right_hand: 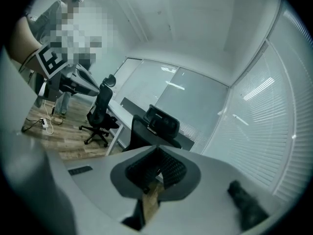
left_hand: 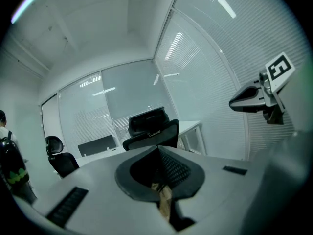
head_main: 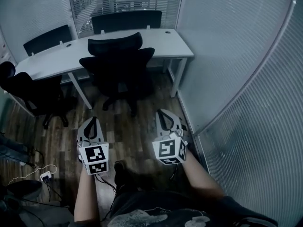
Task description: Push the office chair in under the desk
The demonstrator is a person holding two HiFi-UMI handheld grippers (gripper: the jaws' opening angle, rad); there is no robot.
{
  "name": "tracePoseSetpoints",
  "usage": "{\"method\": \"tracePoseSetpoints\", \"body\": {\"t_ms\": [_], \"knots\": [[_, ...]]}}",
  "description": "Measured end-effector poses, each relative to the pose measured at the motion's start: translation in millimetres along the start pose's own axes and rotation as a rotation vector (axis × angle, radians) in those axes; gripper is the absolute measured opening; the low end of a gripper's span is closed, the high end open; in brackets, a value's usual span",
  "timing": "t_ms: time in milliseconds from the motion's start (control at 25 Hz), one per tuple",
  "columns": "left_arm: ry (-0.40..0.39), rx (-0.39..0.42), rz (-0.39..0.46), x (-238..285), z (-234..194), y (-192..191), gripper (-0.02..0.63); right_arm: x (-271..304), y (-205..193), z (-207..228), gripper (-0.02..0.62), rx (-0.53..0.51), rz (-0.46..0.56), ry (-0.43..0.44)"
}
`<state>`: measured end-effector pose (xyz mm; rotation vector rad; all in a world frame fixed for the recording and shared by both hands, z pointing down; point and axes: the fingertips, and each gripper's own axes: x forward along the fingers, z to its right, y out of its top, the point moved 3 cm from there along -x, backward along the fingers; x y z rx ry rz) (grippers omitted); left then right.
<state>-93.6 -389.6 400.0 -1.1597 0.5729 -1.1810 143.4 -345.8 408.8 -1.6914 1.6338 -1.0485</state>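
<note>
A black office chair (head_main: 118, 65) with a headrest stands in front of the white desk (head_main: 156, 44), its back toward me and its seat partly under the desktop. My left gripper (head_main: 93, 123) and right gripper (head_main: 163, 115) are held side by side over the wooden floor, a short way short of the chair and not touching it. Both are shut with nothing between the jaws. The chair's backrest (left_hand: 151, 133) rises just beyond the left jaws in the left gripper view. In the right gripper view the same chair (right_hand: 156, 124) stands ahead by the desk.
A second black chair (head_main: 33, 91) stands at the desk's left end. Two dark screens (head_main: 125, 20) line the desk's far edge. Glass walls with blinds close the right side (head_main: 236, 79). Cables and a power strip (head_main: 46, 176) lie on the floor at left. A person (right_hand: 68, 43) stands behind.
</note>
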Motion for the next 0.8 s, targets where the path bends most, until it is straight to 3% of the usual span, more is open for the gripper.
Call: {"method": "tracePoseSetpoints", "body": {"t_ms": [200, 360, 560, 800], "knots": [[-0.023, -0.026, -0.01, -43.4, 33.3, 0.7, 0.014, -43.7, -8.4, 6.1, 0.026, 0.011, 0.003, 0.017], [-0.04, 0.0, 0.003, -65.8, 50.3, 11.6, 0.015, -63.0, -13.6, 4.6, 0.026, 0.032, 0.01, 0.032], [-0.03, -0.013, 0.001, -81.3, 55.1, 15.7, 0.014, -75.4, -17.8, 1.7, 0.026, 0.069, 0.006, 0.051], [-0.076, 0.002, -0.035, -80.1, 81.6, -2.7, 0.015, -72.8, -35.2, -5.8, 0.026, 0.09, -0.012, 0.092]]}}
